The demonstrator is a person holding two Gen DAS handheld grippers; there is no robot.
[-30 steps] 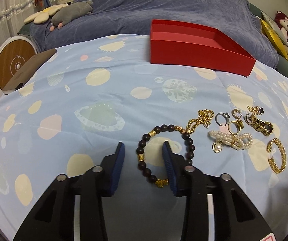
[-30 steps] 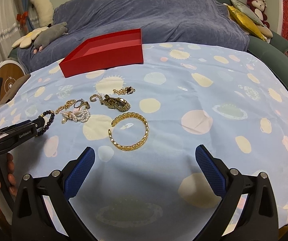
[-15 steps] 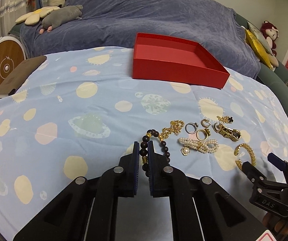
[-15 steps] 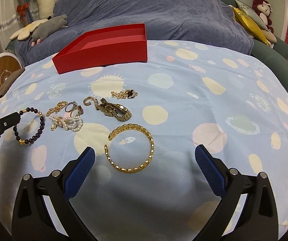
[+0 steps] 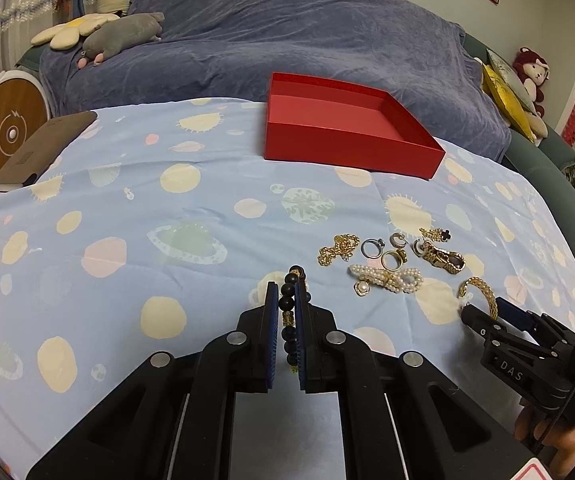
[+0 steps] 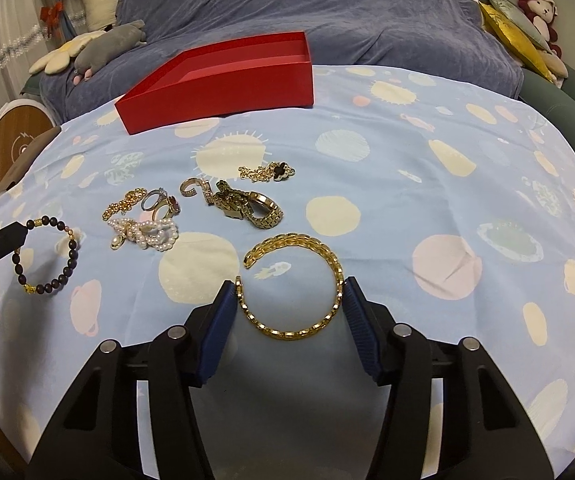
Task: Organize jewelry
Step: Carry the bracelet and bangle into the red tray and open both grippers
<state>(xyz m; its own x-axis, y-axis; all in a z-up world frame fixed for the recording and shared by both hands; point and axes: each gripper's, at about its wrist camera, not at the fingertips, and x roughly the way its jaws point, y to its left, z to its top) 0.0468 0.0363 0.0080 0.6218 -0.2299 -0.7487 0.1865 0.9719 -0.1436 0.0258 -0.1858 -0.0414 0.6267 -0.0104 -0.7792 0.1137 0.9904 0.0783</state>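
Note:
My left gripper (image 5: 286,292) is shut on the dark bead bracelet (image 5: 288,309), which hangs from its tip (image 6: 7,236) above the cloth in the right wrist view (image 6: 49,258). My right gripper (image 6: 289,294) is open, with its jaws either side of the gold cuff bangle (image 6: 293,286) lying on the cloth; it also shows in the left wrist view (image 5: 483,292). An empty red box (image 5: 347,130) stands at the far side (image 6: 223,80). Loose jewelry lies between: a pearl bow (image 6: 147,234), rings (image 6: 163,204), a gold chain (image 6: 121,204) and a gold watch (image 6: 251,206).
A blue patterned cloth (image 5: 147,200) covers the table. A brown book (image 5: 39,152) lies at its left edge. A sofa under a dark blue blanket (image 5: 287,28) with plush toys is behind. A round white and wood device (image 5: 3,132) stands on the left.
My left gripper closed on the bead bracelet and lifted it. My right gripper moved forward and narrowed around the gold bangle.

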